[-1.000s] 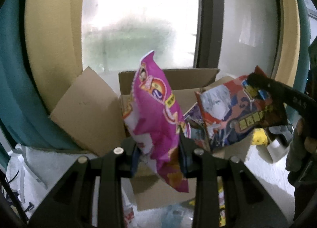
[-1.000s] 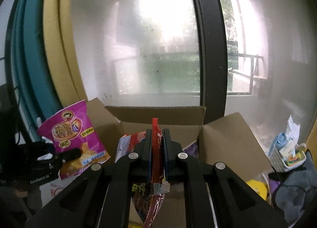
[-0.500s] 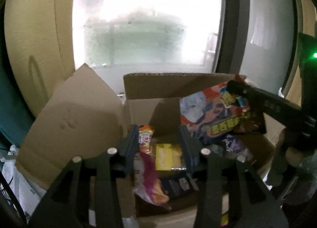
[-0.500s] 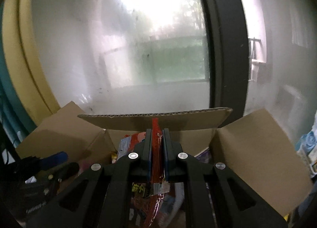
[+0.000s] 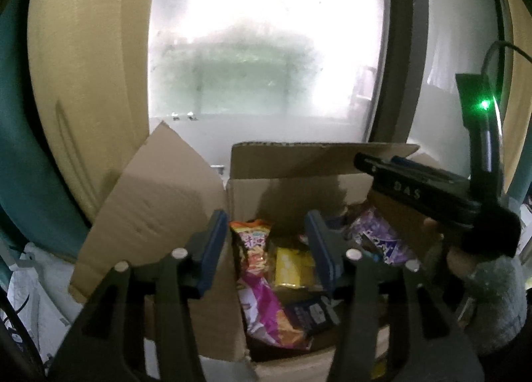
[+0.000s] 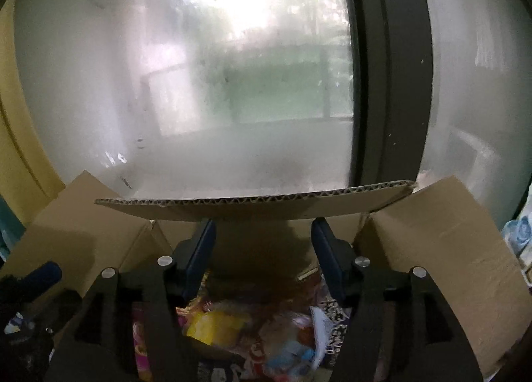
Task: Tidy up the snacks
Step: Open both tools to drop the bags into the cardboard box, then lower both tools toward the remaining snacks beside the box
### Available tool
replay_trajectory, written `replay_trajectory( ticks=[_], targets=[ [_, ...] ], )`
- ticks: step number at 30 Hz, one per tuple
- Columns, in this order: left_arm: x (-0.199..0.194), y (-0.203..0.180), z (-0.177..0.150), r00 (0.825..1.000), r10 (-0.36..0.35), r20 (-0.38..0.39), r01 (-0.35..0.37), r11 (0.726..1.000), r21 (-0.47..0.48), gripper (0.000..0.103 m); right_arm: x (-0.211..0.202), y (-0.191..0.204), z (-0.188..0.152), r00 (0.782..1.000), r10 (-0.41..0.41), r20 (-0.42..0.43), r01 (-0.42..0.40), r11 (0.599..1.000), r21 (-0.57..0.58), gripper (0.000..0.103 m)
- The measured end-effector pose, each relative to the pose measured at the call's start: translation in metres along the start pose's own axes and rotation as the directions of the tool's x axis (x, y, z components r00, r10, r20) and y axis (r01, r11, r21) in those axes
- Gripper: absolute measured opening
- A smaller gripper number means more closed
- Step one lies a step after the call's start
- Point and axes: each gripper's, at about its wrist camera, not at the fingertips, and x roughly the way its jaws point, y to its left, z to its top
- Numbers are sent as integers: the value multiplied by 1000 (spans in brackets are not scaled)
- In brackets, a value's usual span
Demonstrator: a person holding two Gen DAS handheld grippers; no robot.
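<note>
1. The left gripper [image 5: 268,250] has its jaws spread wide, with nothing between the blue pads [image 5: 212,249].
2. The right gripper [image 6: 263,255] is likewise spread wide and holds nothing.
3. In the left wrist view the right gripper shows at the right edge, seen side-on, with part of the hand [image 5: 462,257] under it.

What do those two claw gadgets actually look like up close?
Both the left gripper and right gripper are black plastic frames with silver bolts and blue finger pads. Seen from the left, the right one carries white letters "DAS", a green light and a thin cable.
</note>
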Motion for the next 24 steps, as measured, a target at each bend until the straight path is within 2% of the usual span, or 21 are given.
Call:
replay_trajectory(
  ticks=[6,16,24],
  targets=[
    [-10,-6,-3,1000,-16,-2,16,1000,11,62,-26,-2,-10,1000,-7,-6,7,1000,-9,63],
    [-48,-20,-14,1000,-19,14,18,999,33,66,-74,3,-22,1000,5,7,-5,999,-31,63],
    [-73,-28,-28,1000,-21,22,20,999,43,67,-108,3,-49,999,32,-3,-32,998,-58,63]
  ],
)
